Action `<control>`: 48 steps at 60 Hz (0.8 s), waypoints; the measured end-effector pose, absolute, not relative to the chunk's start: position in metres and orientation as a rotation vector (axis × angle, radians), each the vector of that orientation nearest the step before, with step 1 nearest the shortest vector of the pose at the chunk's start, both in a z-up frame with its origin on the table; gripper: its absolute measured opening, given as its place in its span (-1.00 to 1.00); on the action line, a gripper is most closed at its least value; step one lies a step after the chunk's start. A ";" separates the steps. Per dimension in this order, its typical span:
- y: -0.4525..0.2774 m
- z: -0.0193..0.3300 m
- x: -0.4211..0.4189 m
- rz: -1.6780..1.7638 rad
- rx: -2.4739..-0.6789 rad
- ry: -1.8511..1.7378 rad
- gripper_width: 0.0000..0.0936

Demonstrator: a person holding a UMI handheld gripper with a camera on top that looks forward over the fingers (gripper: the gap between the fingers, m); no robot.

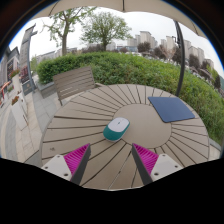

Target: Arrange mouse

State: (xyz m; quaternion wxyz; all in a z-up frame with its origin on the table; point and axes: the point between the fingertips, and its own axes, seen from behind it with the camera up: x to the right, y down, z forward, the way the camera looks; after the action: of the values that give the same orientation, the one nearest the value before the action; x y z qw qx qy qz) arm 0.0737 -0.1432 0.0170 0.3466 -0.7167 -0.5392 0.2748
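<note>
- Gripper [112, 160]: its 2 fingers stand spread apart and hold nothing; the magenta pads [76, 156] face each other across an empty gap.
- Mouse [116, 128]: teal and white, resting on the round slatted wooden table [75, 125], just ahead of the fingers and close to the gap's centre line, apart from both.
- Long axis: apparently oblique, running away to the right.
- Mouse pad [172, 108]: blue, beyond the mouse to the right, the likely destination.
</note>
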 end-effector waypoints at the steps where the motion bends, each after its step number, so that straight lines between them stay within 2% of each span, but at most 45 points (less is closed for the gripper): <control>1: -0.142 0.014 0.069 0.712 -1.860 -1.399 0.82; 15: -0.126 -0.014 0.008 0.703 -1.868 -1.387 0.84; 20: -0.119 -0.014 -0.010 0.687 -1.841 -1.387 0.84; 22: -0.124 -0.013 -0.016 0.719 -1.848 -1.392 0.73; 31: -0.128 -0.013 -0.029 0.731 -1.856 -1.410 0.79; 39: -0.127 -0.014 -0.035 0.726 -1.858 -1.412 0.71; 43: -0.122 -0.014 -0.037 0.717 -1.858 -1.407 0.56; 44: -0.121 -0.015 -0.037 0.710 -1.855 -1.407 0.45; 46: -0.116 -0.014 -0.037 0.686 -1.837 -1.426 0.00; 48: -0.121 -0.015 -0.038 0.709 -1.855 -1.447 -0.04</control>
State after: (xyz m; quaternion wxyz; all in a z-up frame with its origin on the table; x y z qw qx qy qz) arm -0.0380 -0.1206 -0.0151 0.3358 -0.7111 -0.5547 0.2719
